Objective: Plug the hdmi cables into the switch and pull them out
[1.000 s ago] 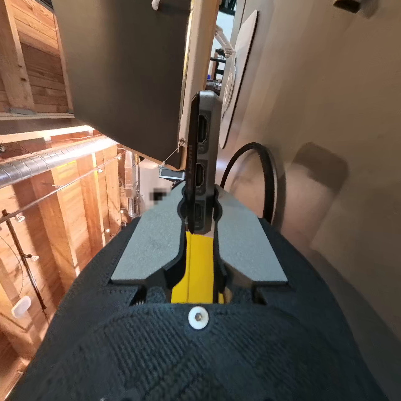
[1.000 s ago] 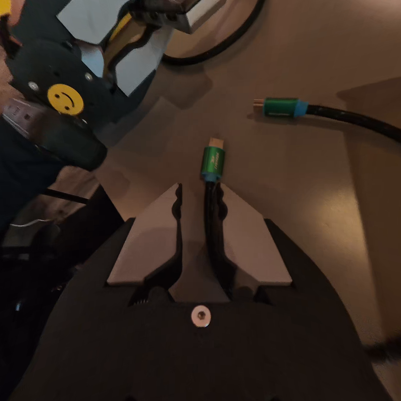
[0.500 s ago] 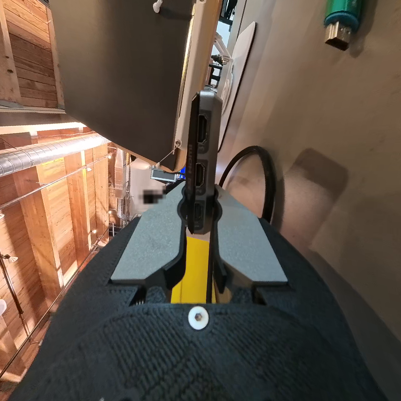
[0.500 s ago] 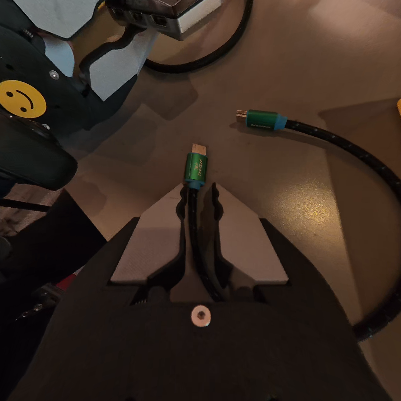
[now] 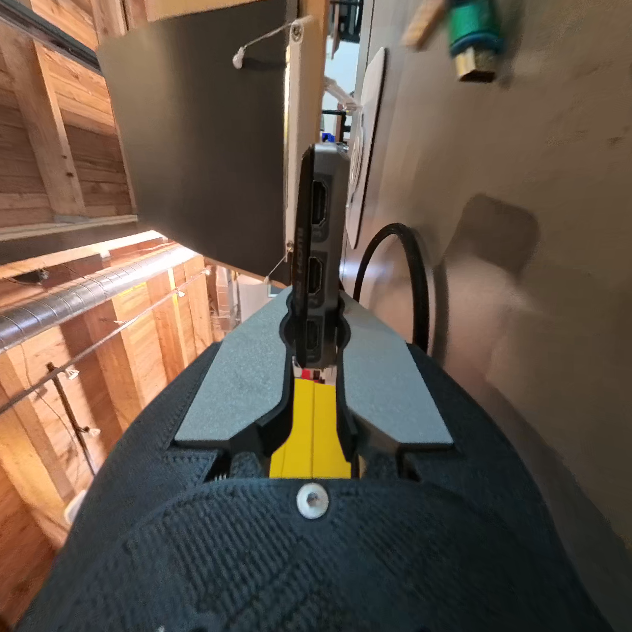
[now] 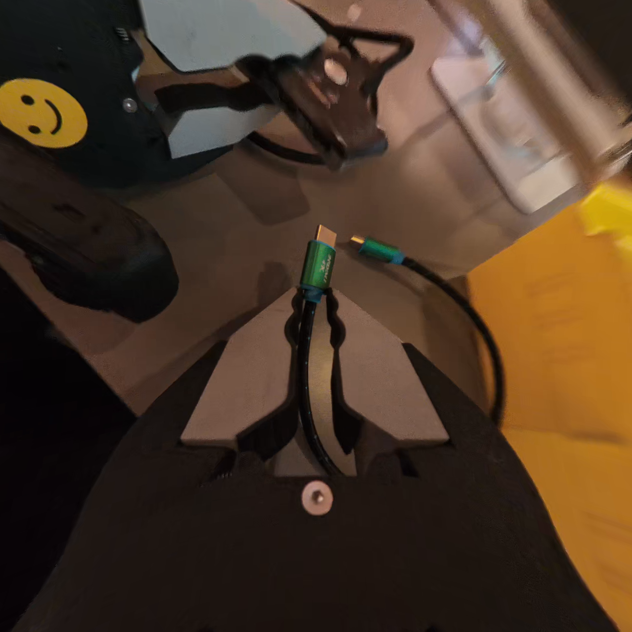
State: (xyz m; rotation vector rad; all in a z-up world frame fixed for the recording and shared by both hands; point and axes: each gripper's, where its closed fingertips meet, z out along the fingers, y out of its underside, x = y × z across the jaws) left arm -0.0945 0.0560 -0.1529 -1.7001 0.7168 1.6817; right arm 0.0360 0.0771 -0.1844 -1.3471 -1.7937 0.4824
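Clamping the slim black HDMI switch [image 5: 316, 270] by its lower end, the left gripper [image 5: 316, 328] holds it upright at frame centre, three ports facing the camera. In the right wrist view, the right gripper [image 6: 313, 301] pinches the green-and-blue HDMI plug [image 6: 318, 261] at its collar, at frame centre. A second green HDMI plug [image 6: 379, 249] lies just right on the brown table [image 6: 222, 239].

Left wrist view: bright, wide-angle bending, blurred far-right green metal plug [image 5: 473, 30].
Right wrist view: dim, motion-blurred far edges.
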